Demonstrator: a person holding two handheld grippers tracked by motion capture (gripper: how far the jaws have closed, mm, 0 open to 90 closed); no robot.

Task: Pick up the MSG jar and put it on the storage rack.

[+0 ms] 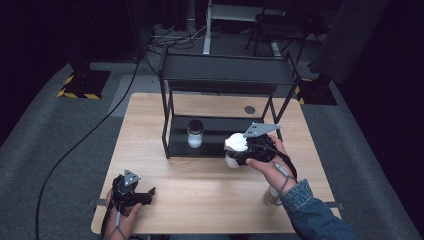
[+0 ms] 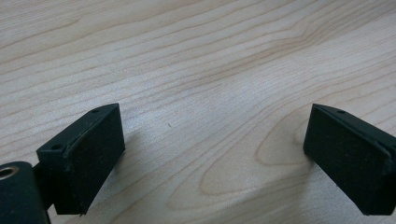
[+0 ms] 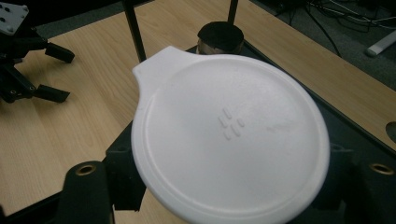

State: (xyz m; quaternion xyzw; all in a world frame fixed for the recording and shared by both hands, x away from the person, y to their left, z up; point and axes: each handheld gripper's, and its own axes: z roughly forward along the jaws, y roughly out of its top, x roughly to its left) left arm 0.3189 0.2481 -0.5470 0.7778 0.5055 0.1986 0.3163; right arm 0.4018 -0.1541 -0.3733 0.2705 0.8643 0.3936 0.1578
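High view: a light wooden table (image 1: pixel 200 190) stands on grey carpet in a dark room, with yellow-and-black striped floor markings (image 1: pixel 82 84) beyond its far left corner and cables (image 1: pixel 180 37) trailing across the floor farther back. A black two-tier metal rack (image 1: pixel 227 75) stands on the far half of the table, centred between the left and right edges. A glass jar with a black lid (image 1: pixel 195 133), holding white contents, stands upright on the lower shelf of the rack, toward its left end. A round grommet hole (image 1: pixel 249 109) is set in the table near the far edge, right of centre. The right gripper (image 1: pixel 239 151) is held just in front of the right end of the lower shelf, its jaws pinching a white lidded container (image 1: pixel 235 150) by the body, clear of the tabletop. In the right gripper view the white lid (image 3: pixel 231 135) has a pull tab at one edge and a small embossed mark of four short bars at its centre; no readable writing is visible. The left gripper (image 1: pixel 150 194) rests at the near left corner of the table, and in the left gripper view its jaws are spread wide apart over bare wood grain with nothing between them. No brand or label can be read on any item.
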